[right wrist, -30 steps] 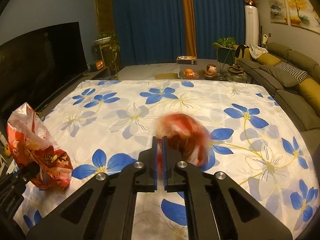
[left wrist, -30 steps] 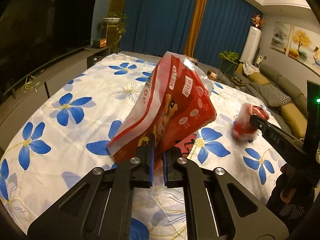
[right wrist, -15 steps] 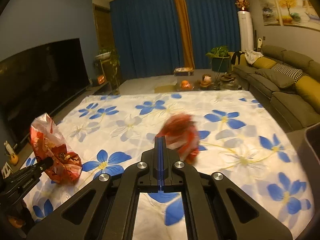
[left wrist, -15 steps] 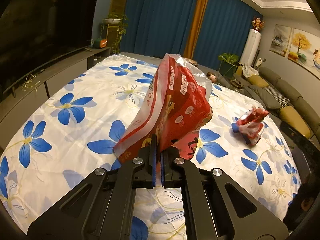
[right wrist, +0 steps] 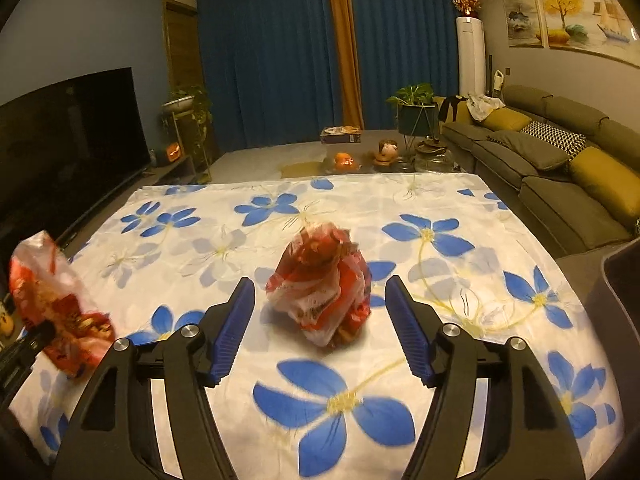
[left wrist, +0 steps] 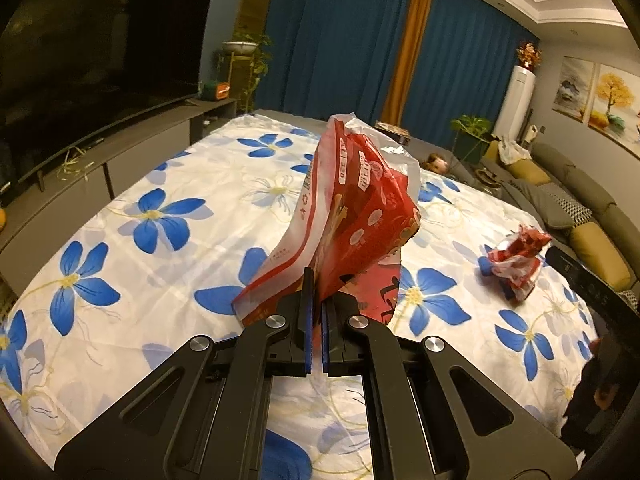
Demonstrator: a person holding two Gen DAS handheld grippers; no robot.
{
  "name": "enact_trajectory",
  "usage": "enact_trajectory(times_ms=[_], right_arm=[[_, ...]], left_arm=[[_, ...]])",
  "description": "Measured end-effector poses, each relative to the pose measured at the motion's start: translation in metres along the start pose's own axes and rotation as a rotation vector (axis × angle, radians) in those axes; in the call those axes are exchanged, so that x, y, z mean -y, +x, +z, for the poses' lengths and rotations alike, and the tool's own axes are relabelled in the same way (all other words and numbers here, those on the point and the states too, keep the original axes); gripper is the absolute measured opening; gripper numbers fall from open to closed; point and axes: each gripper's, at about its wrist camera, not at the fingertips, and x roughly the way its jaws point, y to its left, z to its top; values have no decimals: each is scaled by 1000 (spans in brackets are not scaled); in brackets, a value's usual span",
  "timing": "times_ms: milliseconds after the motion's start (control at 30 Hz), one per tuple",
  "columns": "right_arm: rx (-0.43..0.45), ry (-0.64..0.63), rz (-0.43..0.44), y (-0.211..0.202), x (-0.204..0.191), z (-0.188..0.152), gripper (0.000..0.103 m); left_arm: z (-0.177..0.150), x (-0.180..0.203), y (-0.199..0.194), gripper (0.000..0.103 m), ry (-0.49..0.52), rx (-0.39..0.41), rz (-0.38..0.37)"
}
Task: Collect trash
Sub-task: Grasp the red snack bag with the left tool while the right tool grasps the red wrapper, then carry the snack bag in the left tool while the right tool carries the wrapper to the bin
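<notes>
A white cloth (right wrist: pixel 460 280) printed with large blue flowers covered the wide surface. A dark television (left wrist: pixel 92 52) stood along its left side, blue curtains (right wrist: pixel 280 68) hung at the far end, and a grey sofa (right wrist: pixel 560 152) with mustard cushions ran down the right. Potted plants (right wrist: pixel 412 96) and a low table of small ornaments sat beyond the far edge.

The left gripper (left wrist: pixel 315 300) was clamped on the lower edge of a red and white plastic bag (left wrist: pixel 360 200), glossy and creased, which rose upright and tent-like in front of that camera (hiding part of the cloth behind it).

The right gripper (right wrist: pixel 320 316) had just been opening, its ribbed blue pads (right wrist: pixel 234 328) standing well apart. Between them but touching neither lay a crumpled red wrapper (right wrist: pixel 324 284), a loose, crinkled ball of thin film resting on the cloth. Nothing lay between it and the pads. The bag showed again at the left edge of the right view.
</notes>
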Motion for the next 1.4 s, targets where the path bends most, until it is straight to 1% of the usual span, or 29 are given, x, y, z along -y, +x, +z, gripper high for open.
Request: enact_trajectory(times_ms=[200,267,333,400,433,533,567,633,733,867,967,1067,1200,1300,1400], right_arm=[[-21,9,-19,33,-4,10,66],[-40,7,-23,43,-3,10,58],[-68,6,-24,52,-2,8,47],[-88,9,-17,57,-1,7,40],[-87,11,-14,56,0,6,39],[-85,-11,-19,53,-2,5,23],[-82,-19,-21,52,-3,4,21],[-73,-25,-24,44,-3,1,18],[-52,-27,-13,26,-3,0,18],[-23,-61,7,-8,-3,-6,18],[-5,-93,14,-37,-1,-13,18],[13,-113,17,-66,5,-20,18],[34,-132,5,-104,20,-32,18],[46,-138,-13,-124,32,-38,18],[46,-133,-33,-139,47,-45,18]], left_arm=[[1,-5,3,2,-6,-2,20],[1,-6,3,2,-11,-4,20],[1,-7,4,2,-15,-5,20],[1,-8,5,2,-18,-7,18],[1,-8,5,2,-17,-7,18],[0,-6,5,2,-12,-10,17],[0,-6,4,2,-10,-10,17],[0,-5,4,2,-9,-11,17],[-1,-4,4,2,-8,-12,16],[-2,-1,4,2,4,-13,10],[-3,4,0,2,14,-17,-20],[-5,16,-8,2,60,5,-23],[-10,34,-19,2,93,0,-57],[-15,55,-31,2,142,5,-84],[-21,80,-44,2,183,7,-127]])
